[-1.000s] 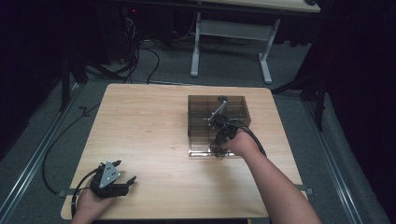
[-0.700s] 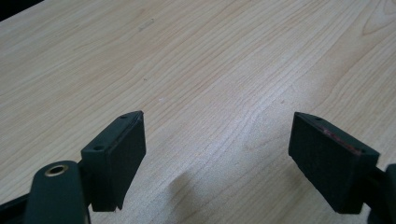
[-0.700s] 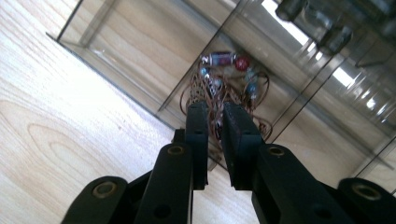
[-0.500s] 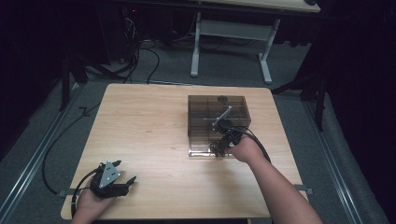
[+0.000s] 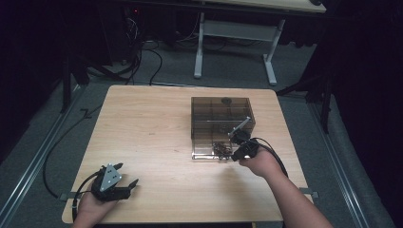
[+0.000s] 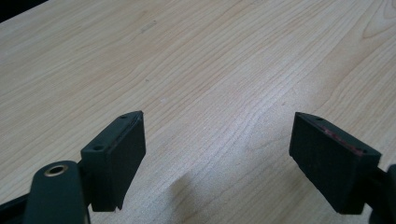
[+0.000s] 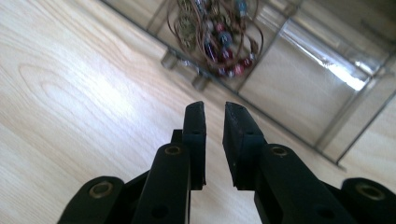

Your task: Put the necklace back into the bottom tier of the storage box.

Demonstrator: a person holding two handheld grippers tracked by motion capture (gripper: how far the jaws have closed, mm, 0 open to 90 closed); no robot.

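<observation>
- High view: the left gripper (image 5: 124,186) rests at the table's (image 5: 152,123) near left corner, jaws spread wide over bare wood.
- The smoky clear box (image 5: 221,126) sits right of the table's centre; beaded jewellery (image 5: 222,149) lies in its near compartment.
- The right gripper (image 5: 236,154), at the box's near right corner, has jaws just opening (a narrow gap, nothing between).

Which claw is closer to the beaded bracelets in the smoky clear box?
Right. The right claw is just beside the beaded bracelets at the front of the box. The left claw rests far away at the table's near left corner.
</observation>
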